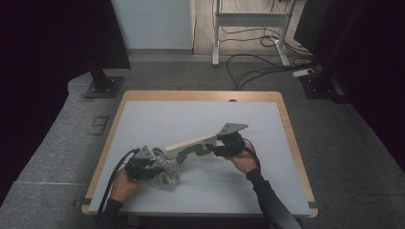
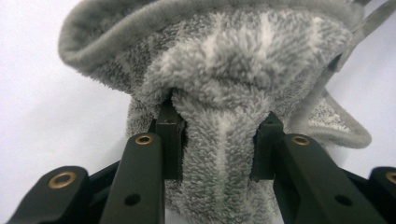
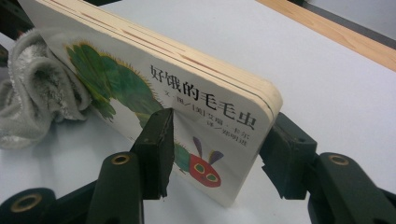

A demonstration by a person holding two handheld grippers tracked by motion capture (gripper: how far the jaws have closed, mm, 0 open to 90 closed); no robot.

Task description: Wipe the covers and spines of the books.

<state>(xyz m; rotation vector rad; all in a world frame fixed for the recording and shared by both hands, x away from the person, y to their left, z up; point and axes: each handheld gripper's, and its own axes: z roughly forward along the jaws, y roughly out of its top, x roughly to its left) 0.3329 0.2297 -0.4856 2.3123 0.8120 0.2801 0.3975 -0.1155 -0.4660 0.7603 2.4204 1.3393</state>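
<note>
Grey fluffy towel (image 2: 233, 79) with paler stripes, white board book (image 3: 187, 93) bearing a green caterpillar with red face, black Chinese lettering, cream page edges, pale grey table (image 1: 200, 119) with light wood rim, black gripper jaws.

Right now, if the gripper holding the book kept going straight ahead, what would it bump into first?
Probably the grey towel. The right gripper is shut on the book, and the towel bunches at the book's far end, touching its cover. Depth is hard to judge.

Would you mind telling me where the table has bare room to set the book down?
The table's far half, behind the book, is bare, as is the near strip. It is crowded at near left, where the left gripper clamps the towel.
</note>
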